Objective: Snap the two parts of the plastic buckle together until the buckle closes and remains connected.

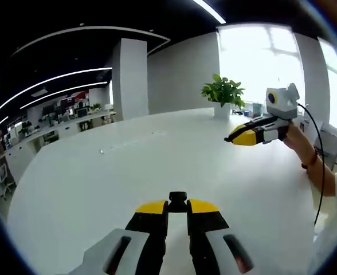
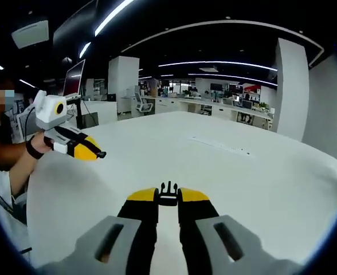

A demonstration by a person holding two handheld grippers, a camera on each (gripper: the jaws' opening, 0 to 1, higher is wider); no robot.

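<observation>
left gripper [image 1: 177, 207] pinches the black socket half [image 1: 177, 200] at its tips, above the white table [image 1: 100, 183]. right gripper [image 2: 168, 196] pinches the pronged half [image 2: 168, 194] likewise; both halves well apart.

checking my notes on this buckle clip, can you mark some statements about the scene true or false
1. The left gripper is shut on a small black plastic buckle socket. True.
2. The right gripper is open and holds nothing. False: it is shut on the black pronged plastic buckle part.
3. The two buckle parts are already snapped together. False: each sits in its own gripper, well apart.
4. A green leafy potted plant stands on the far side of the white round table. True.
5. The table is black. False: it is white.
</observation>
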